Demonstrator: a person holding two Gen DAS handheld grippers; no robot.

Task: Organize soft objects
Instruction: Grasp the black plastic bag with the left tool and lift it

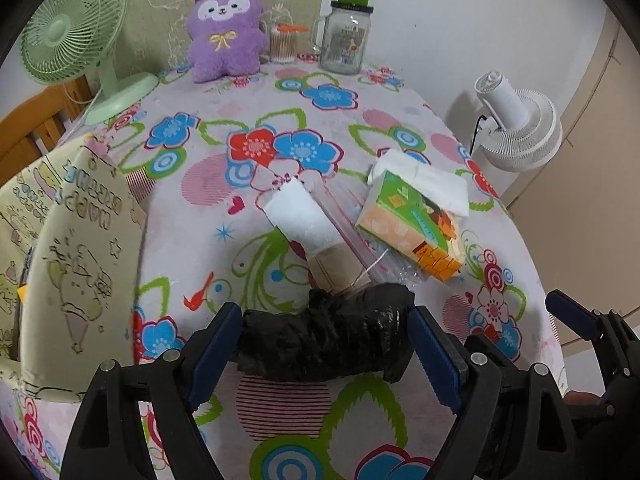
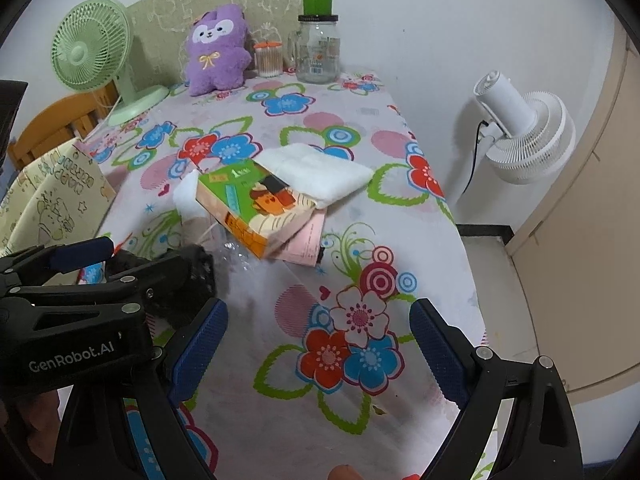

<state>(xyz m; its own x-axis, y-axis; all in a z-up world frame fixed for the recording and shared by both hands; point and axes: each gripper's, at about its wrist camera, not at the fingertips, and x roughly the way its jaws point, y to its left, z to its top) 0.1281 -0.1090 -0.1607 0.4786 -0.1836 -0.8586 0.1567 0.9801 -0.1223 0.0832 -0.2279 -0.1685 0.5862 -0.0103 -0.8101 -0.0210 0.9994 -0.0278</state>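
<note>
1. We've got the left tool [image 1: 324, 354] with its blue pads either side of a black crinkly plastic roll [image 1: 326, 340] at the near part of the desk [image 1: 360, 120]. The pads look like they touch both ends of it, so we read that as a wide grip on the roll. Whether the roll is lifted or lying on the cloth, we can't tell.
2. The right tool [image 2: 318, 350] is spread wide with nothing between its pads — just the flowered tablecloth [image 2: 280, 400] under it.
3. Just past the roll there's a little heap: a white folded cloth [image 1: 298, 216] inside a clear zip bag [image 1: 352, 236], and beside it a green-and-orange tissue pack [image 1: 416, 224] lying tilted on a thicker white folded towel [image 2: 320, 172]. In the right view a pink paper [image 2: 310, 240] pokes out under the pack.
4. At the desk's left edge sits a cream fabric bin [image 1: 76, 248] with cartoon prints, open at the top.
5. At the far end — a purple plush toy [image 1: 226, 32] upright against the wall, a cotton swab jar [image 1: 284, 44], a glass mug jar [image 1: 344, 40] with a green lid, and a green desk fan [image 1: 72, 40].
6. A white fan [image 1: 516, 124] stands off the desk to the right.
</note>
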